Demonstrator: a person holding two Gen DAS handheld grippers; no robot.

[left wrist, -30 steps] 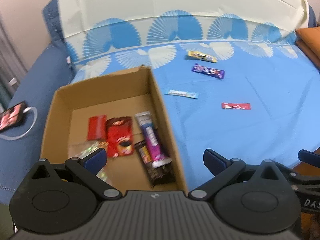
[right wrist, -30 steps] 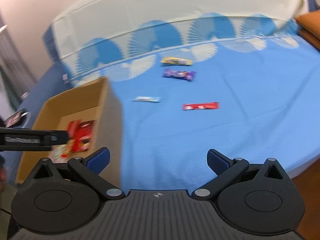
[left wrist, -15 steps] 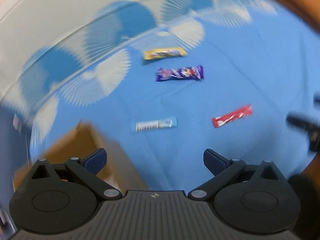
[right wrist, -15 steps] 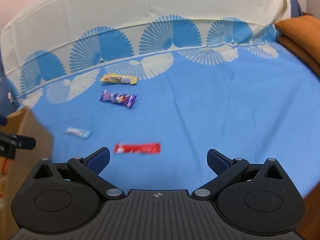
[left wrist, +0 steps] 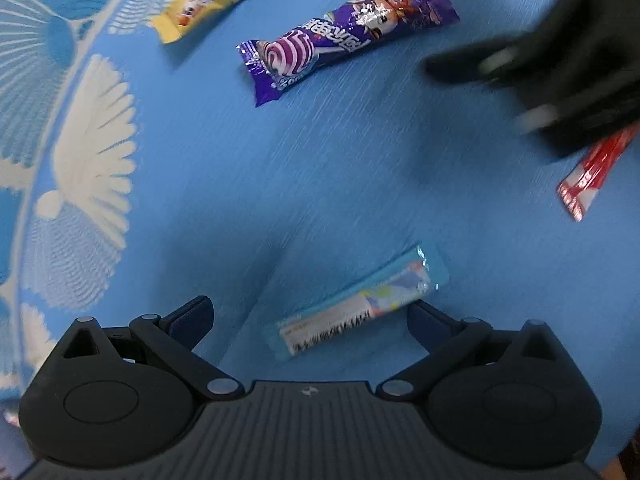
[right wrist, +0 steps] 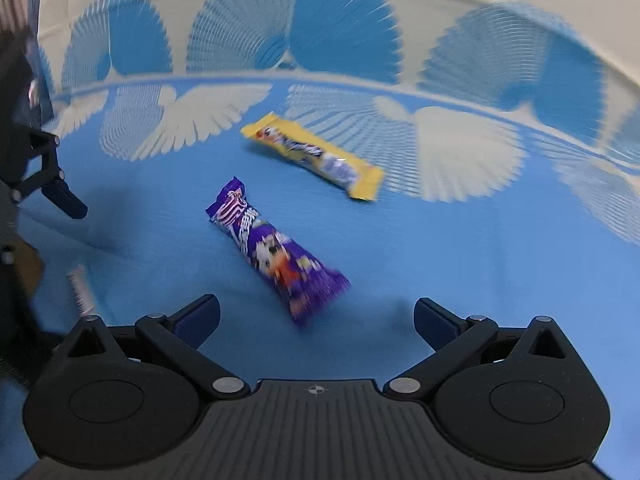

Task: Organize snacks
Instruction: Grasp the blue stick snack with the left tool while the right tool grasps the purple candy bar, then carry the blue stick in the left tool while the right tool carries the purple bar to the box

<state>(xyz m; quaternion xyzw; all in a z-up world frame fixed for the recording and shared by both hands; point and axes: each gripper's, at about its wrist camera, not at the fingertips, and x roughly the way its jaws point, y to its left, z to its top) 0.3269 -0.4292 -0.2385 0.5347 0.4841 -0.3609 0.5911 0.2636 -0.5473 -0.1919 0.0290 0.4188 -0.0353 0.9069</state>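
Blue-wrapped bar [left wrist: 360, 306] between wide-open left hand-held gripper [left wrist: 310, 314]; right hand-held gripper [right wrist: 316, 316] open; labels unreadable

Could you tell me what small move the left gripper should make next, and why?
Probably ease the left gripper forward and down, then close. Its fingers are open and hold nothing, and the light blue snack bar lies flat on the bedsheet between them, reaching only partway in.

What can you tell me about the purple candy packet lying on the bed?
The purple candy packet is a long, shiny sealed wrapper with crimped ends, printed with a pink-and-white swirl and cartoon pictures. It looks unopened and lies flat on the blue sheet, touching nothing else. A yellow packet lies just beyond it. The open right gripper is right in front of it.
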